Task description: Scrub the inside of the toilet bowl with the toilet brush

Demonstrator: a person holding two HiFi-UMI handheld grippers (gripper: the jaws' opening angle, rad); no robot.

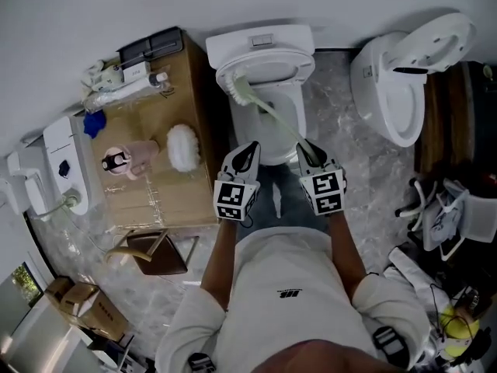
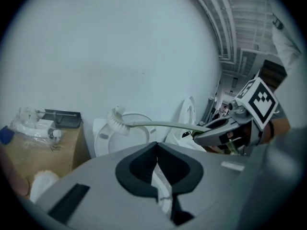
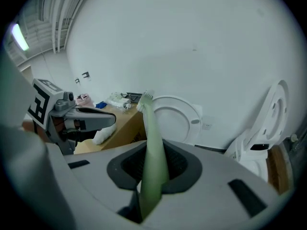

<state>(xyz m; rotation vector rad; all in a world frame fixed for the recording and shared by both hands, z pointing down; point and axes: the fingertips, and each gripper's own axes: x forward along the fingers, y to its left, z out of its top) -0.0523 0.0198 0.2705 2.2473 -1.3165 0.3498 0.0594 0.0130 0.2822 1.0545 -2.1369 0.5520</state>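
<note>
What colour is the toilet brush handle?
Pale green. The toilet brush handle shows best in the right gripper view.

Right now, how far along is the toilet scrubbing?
Done: the lid is up, and the toilet brush is in hand, its green handle clamped in the right gripper. In hand: the bristle head sits at the left rim of the toilet bowl. Left: scrubbing around the inside; how much is already scrubbed can't be told. The left gripper is shut and empty.
</note>
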